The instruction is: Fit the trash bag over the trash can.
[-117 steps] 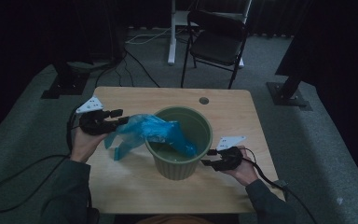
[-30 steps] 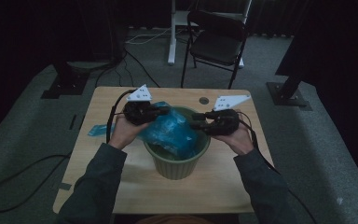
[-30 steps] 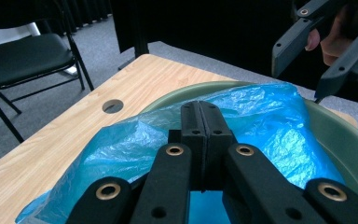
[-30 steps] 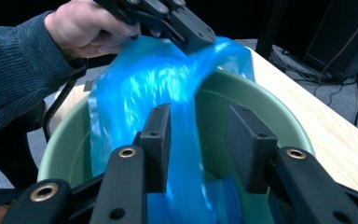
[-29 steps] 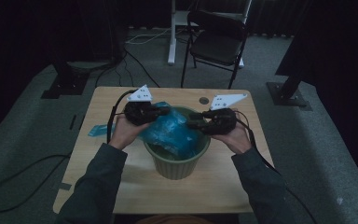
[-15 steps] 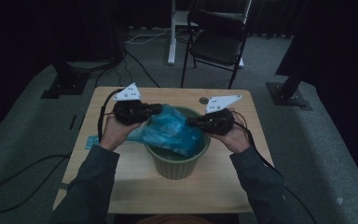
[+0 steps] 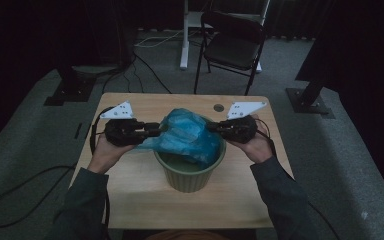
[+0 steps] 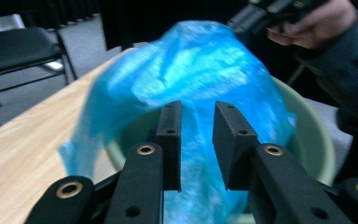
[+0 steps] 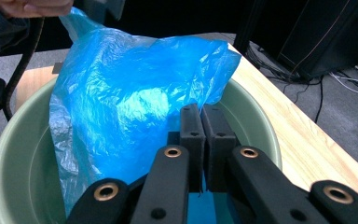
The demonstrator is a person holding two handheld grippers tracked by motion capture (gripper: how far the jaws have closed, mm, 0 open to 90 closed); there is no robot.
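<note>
A blue plastic bag (image 7: 187, 135) sits bunched up in the mouth of a green bucket (image 7: 187, 177) at the middle of the table. My left gripper (image 7: 156, 131) is at the bag's left side, just outside the rim. Its jaws have just been opening, and in the left gripper view the left gripper (image 8: 196, 105) stands open with the bag (image 8: 200, 60) showing through the gap, not pinched. My right gripper (image 7: 211, 127) reaches in from the right. In the right gripper view the right gripper (image 9: 201, 108) is shut on the bag (image 9: 121, 93) above the bucket (image 9: 256, 121).
The wooden table (image 7: 130, 195) has a small round hole (image 7: 219, 107) behind the bucket. A black folding chair (image 7: 232, 47) stands past the far edge. Cables and dark stand bases (image 7: 310, 102) lie on the grey floor around it.
My left gripper has slid left, away from the bucket, and its jaws have parted. The bag's left side now trails out over the rim. My right gripper has stayed at the bag's right side.
</note>
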